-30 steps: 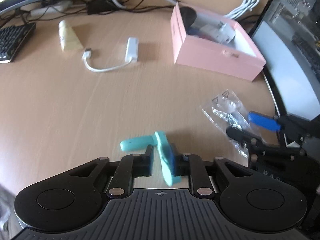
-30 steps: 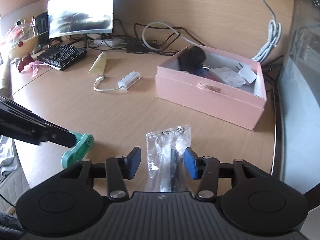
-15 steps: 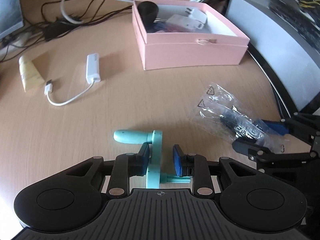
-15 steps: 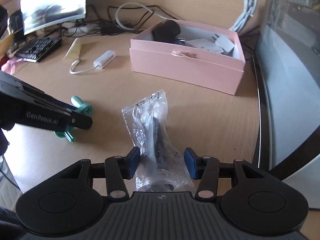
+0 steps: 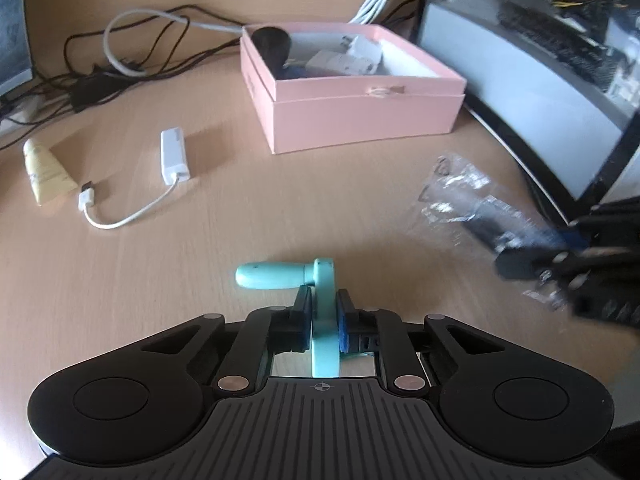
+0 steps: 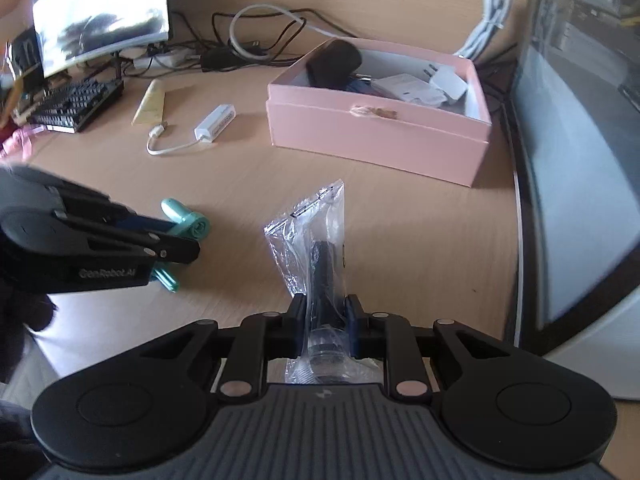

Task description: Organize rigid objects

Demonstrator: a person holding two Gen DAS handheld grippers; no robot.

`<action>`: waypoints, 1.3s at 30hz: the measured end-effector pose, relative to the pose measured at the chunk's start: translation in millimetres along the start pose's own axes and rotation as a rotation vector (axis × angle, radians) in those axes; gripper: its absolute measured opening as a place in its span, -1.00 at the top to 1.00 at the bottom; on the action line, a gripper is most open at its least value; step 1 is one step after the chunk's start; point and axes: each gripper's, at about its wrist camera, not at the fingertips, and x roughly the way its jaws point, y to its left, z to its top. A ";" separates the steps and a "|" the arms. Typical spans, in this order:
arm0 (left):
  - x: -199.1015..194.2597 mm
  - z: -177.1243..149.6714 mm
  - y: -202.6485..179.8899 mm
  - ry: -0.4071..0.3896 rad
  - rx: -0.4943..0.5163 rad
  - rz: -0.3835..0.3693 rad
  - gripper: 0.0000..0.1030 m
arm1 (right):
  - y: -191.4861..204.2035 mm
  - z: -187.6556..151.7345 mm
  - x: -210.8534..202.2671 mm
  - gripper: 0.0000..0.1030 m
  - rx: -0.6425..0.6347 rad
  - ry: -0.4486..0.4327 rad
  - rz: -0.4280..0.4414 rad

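**Both claws holding items near a pink box**

While both claws sit low over a light wooden surface (image 5: 160, 280), each has its blue-padded fingers pressed against an item. The left claw (image 5: 324, 312) is closed on the flat arm of a mint-green plastic crank handle (image 5: 280, 274), whose rounded grip sticks out to the left, just above the wood. The right claw (image 6: 324, 322) is clamped around a clear crinkled plastic bag holding a dark cylindrical part (image 6: 320, 256); the bag's sealed end points away from the camera, towards the box.

Beyond both claws stands an open pale pink cardboard box (image 5: 360, 120), already containing a black rounded object (image 6: 334, 60) and white plug adapters (image 6: 440, 84). Left of the box, well apart from it, a white USB adapter with a short looped cable (image 5: 172, 156) lies flat, and a cream-coloured tube (image 5: 44, 168) lies just beside the cable's plug. A tangle of black and white cables (image 5: 132, 52) runs along the back edge. In the right wrist view, a black keyboard (image 6: 76, 100) and a monitor (image 6: 100, 8) occupy the far left corner.
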 end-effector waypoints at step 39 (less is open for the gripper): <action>-24.7 91.1 78.9 -0.161 -0.212 -0.177 0.66 | 0.0 72.3 -84.8 0.62 0.157 -0.259 -0.155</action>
